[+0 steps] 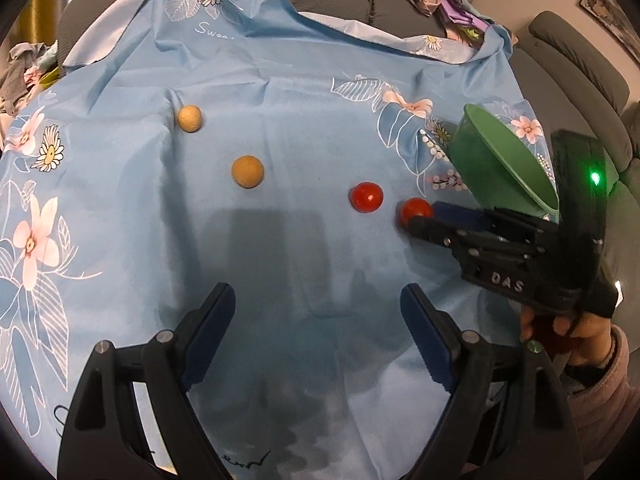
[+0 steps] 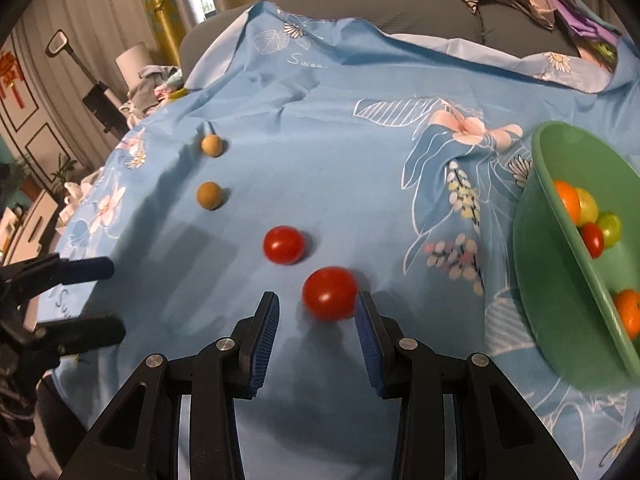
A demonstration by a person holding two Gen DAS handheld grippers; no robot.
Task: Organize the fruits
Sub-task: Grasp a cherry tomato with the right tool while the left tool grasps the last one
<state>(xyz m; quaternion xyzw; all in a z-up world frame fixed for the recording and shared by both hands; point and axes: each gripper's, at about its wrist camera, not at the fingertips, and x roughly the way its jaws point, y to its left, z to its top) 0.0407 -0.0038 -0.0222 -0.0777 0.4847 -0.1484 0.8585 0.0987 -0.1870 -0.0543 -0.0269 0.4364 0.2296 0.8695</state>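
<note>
Two red tomatoes lie loose on the blue cloth; from my left tongs, wide open and empty, nothing threatens. From my right tongs, parted beside the near tomato, a clumsy closing could roll it away from the green bowl.

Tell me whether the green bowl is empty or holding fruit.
Holding fruit: the green bowl has orange, yellow-green and red fruits inside.

The green bowl is cut off at the right edge (1 orange fruit partly hidden).
</note>
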